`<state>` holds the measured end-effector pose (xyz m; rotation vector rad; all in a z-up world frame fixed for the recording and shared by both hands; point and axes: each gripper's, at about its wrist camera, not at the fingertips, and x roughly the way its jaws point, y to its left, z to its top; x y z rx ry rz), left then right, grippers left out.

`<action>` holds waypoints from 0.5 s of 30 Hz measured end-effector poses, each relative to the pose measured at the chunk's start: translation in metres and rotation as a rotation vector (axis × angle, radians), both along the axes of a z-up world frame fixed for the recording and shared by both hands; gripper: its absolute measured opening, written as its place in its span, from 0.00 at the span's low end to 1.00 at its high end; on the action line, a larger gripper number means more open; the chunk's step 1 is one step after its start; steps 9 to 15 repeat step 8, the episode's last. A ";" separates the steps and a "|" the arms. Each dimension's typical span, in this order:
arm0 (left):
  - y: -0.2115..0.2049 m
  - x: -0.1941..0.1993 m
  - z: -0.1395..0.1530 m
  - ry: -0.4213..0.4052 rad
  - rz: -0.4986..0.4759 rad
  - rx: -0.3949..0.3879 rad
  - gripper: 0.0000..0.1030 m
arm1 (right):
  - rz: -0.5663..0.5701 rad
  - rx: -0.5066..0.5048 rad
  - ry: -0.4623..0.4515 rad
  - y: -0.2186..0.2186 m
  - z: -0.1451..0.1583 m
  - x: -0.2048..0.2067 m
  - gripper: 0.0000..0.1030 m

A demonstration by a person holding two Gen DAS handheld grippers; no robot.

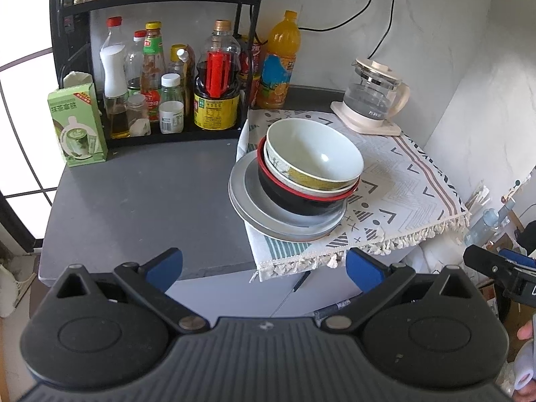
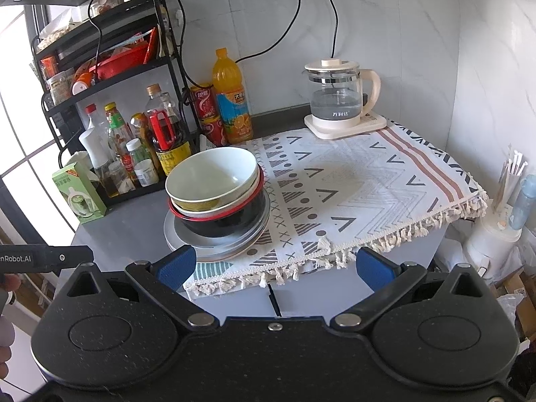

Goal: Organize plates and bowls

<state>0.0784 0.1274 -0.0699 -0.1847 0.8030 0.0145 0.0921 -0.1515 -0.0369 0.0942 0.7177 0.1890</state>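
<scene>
Bowls [image 1: 311,164] sit nested on plates [image 1: 268,214], one stack at cloth's [image 1: 402,181] left edge on desk [image 1: 134,194], prob. gathered to save space. Left tongs [image 1: 264,268] & right tongs [image 2: 274,264] both wide apart, empty, near side, clear of stack.

The plates [image 1: 268,214] lie stacked at the left edge of the cloth [image 1: 402,181], partly overhanging onto the bare counter [image 1: 140,201]. The bowls [image 1: 311,154] sit nested on the plates. The kettle [image 1: 377,98] stands behind them at the cloth's far corner. The bottle rack [image 1: 157,77] stands to the left rear. Both my left gripper [image 1: 264,268] and my right gripper [image 2: 274,264] hang before the counter edge, clear of the stack.
</scene>
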 end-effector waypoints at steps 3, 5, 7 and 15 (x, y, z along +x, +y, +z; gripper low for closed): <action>-0.002 0.003 -0.002 0.001 -0.008 -0.002 0.99 | -0.006 -0.001 0.007 -0.002 -0.002 0.003 1.00; -0.004 0.006 -0.004 0.008 -0.014 -0.003 0.99 | -0.008 -0.001 0.013 -0.003 -0.003 0.005 1.00; -0.006 0.010 -0.006 0.016 -0.018 -0.007 0.99 | -0.010 -0.003 0.017 -0.004 -0.004 0.008 1.00; -0.007 0.012 -0.007 0.019 -0.022 -0.010 0.99 | -0.011 -0.004 0.018 -0.004 -0.005 0.009 1.00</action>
